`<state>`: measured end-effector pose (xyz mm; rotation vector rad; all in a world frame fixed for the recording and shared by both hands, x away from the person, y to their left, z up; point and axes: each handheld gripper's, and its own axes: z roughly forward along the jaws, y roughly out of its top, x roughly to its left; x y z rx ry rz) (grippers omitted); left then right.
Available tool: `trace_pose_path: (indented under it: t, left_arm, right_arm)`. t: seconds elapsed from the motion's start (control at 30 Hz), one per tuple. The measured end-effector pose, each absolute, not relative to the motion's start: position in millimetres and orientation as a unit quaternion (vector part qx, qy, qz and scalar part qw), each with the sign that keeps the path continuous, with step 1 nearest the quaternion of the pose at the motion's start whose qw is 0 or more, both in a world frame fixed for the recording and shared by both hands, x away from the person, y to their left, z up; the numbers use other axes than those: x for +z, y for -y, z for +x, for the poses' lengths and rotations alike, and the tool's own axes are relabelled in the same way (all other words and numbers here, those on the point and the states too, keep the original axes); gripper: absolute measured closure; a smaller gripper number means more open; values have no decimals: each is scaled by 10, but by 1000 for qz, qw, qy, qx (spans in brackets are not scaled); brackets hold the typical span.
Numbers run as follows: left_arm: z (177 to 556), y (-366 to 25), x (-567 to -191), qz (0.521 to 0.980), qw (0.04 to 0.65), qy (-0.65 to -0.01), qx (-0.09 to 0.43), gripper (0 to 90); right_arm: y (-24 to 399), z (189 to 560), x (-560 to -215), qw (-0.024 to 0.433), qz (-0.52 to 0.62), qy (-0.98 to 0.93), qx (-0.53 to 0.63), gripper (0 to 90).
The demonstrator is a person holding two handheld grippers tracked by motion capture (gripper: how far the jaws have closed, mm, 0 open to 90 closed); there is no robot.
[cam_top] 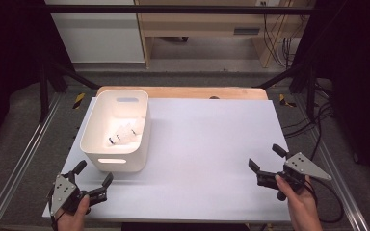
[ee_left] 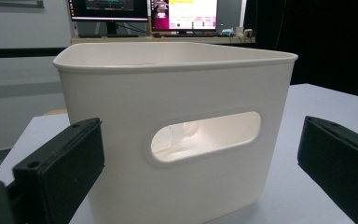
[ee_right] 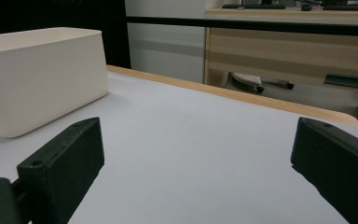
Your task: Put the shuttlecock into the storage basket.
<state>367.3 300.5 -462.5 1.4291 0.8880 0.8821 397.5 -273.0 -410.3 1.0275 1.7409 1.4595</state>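
We hold our left claw [cam_top: 94,179] apart at seven o'clock, facing the white bin [cam_top: 92,144]'s handle slot, ready to grip; our right claw [cam_top: 267,160] waits apart at four o'clock on the surface [cam_top: 212,144].

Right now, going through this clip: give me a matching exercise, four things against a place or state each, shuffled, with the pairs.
Things:
1. white bin
2. shuttlecocks
3. left gripper
4. right gripper

Places or states:
A. open, at the table's near right
B. lying inside the bin
C. standing on the table's left half
D. open, just in front of the bin's handle slot

Pairs: 1-C, 2-B, 3-D, 4-A
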Motion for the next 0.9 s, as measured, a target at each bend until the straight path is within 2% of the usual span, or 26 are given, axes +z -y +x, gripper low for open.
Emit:
trace_pose_path:
  t: [0.9]
  left_arm:
    - [3668,-2990,-4623,617,582,-373,376,5]
  right_arm:
    - [2757,3809,-4372,316,379,-655,572,25]
